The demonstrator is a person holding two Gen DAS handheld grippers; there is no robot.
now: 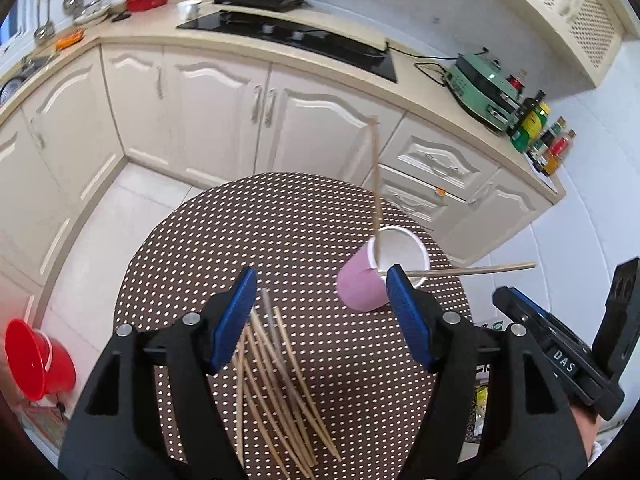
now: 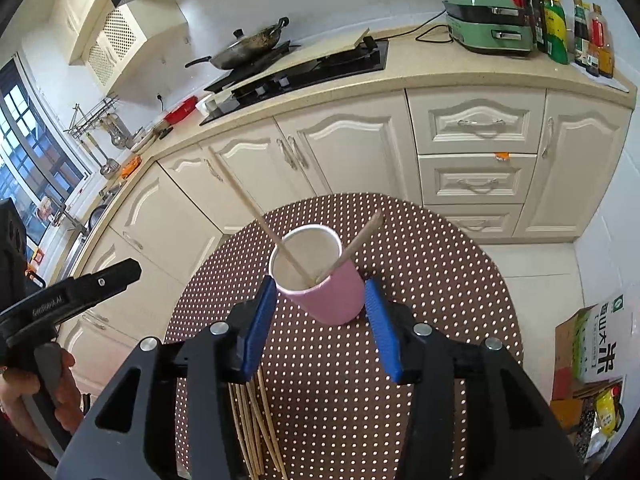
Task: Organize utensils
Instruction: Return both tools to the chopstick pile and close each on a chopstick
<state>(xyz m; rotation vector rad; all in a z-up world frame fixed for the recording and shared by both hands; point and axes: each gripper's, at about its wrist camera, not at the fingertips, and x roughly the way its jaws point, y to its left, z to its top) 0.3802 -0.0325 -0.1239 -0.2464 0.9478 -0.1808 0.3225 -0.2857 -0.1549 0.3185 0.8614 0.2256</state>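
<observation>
Left gripper [image 1: 322, 312] wide open, empty, right gripper [image 2: 320, 320] part-open, straddling pink cup [image 2: 330, 296]

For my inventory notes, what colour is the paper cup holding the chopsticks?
Pink outside, white inside; the cup shows best in the right wrist view.

A round, brown dotted desk [image 1: 224, 240] carries a pink cup [image 1: 362, 288]; near the cup lies a pile of chopsticks [image 1: 276, 384].
</observation>
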